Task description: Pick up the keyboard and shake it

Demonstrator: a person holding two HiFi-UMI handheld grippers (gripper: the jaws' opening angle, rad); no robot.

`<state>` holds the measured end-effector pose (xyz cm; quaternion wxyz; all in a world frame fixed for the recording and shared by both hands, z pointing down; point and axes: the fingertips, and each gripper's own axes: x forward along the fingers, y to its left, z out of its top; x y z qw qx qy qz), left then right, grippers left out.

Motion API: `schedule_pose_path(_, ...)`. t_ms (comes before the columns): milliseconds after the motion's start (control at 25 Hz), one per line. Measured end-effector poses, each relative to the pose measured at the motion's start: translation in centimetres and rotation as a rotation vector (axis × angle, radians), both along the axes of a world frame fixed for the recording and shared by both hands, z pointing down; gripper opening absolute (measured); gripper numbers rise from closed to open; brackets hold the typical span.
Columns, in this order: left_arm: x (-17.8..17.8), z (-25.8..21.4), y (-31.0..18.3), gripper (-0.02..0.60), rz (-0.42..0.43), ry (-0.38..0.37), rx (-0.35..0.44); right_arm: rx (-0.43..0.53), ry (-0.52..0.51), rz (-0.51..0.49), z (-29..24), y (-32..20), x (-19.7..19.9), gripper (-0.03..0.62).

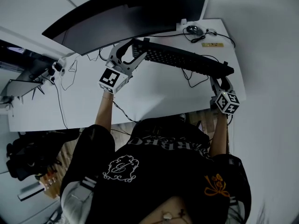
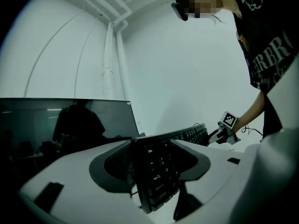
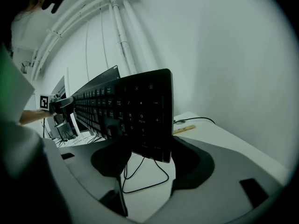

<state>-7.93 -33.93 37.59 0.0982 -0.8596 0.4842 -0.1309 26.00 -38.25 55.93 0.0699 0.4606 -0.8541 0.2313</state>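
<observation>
1. Two ends of the black keyboard are being gripped: the left gripper is clamping the left end, and the right gripper is clamping the right.
2. It is hanging tilted above the white desk, its cable dangling.
3. Farther back, a dark monitor is standing.

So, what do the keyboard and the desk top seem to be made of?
The keyboard: probably moulded plastic, matte black, with dull even keys and pale printed legends. The desk top: smooth, uniform white, likely laminate or painted board; the pictures leave that open.
</observation>
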Motion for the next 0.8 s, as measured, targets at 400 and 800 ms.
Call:
schedule_pose_path(400, -1.3, 1.9, 1.2, 0.25, -0.036, -0.015, -0.007, -0.002, 0.055, -0.002, 0.7, 0.6, -0.9, 0.262)
schedule_pose_path(800, -2.7, 4.9, -0.7, 0.25, -0.061, 0.114, -0.172, -0.094, 0.062, -0.01, 0.9, 1.0, -0.5, 0.265)
